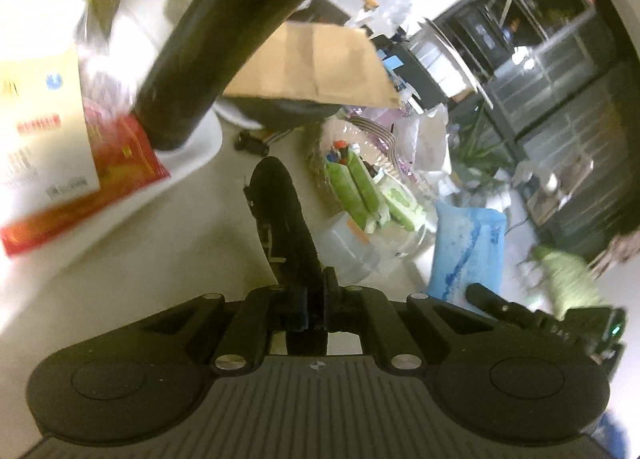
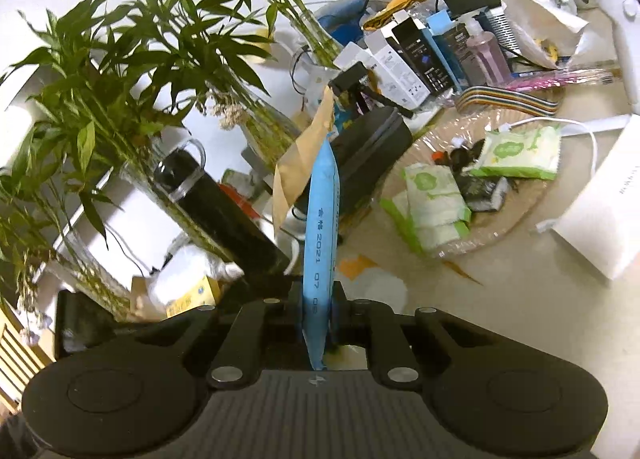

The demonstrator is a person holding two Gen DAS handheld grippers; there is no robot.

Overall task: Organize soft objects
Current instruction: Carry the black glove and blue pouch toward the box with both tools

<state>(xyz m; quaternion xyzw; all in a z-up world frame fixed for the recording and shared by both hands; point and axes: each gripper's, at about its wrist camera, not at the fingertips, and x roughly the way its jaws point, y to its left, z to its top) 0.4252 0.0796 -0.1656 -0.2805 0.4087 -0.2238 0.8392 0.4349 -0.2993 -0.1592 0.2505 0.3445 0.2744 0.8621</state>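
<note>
A pale tabletop carries everything here, crowded along its far side. Right of centre sits a clear plastic tray holding green-and-white tissue packs. Left of it, a black zipped case rests on the surface, with a tall black flask nearer and further left. Glass vases of bamboo stand along the left edge. A white box lies at the right. At the far side stand upright cartons and a pink soap bottle, with a rainbow ribbon cable just in front.
</note>
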